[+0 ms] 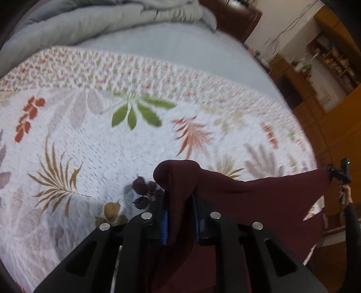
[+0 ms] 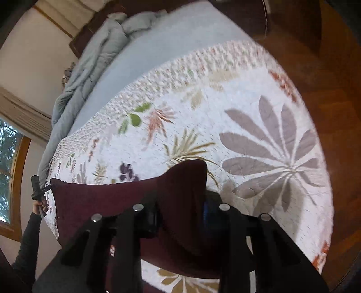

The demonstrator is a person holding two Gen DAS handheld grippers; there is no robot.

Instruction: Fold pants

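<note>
The left gripper (image 1: 180, 216) and right gripper (image 2: 180, 216) each clamp a bunch of the maroon pants (image 1: 259, 196), stretched between them above the floral quilt (image 1: 90, 135) on the bed. Lifting step; next, carry the edge across evenly to fold.

Left gripper (image 1: 180, 216), right gripper (image 2: 180, 216) both clamped.

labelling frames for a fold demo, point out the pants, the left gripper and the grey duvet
pants (image 1: 259, 198), left wrist view, on the stretched maroon cloth.
left gripper (image 1: 180, 222), left wrist view, midway between its fingertips, shut on cloth.
grey duvet (image 1: 94, 20), left wrist view, on its bunched folds.
</note>
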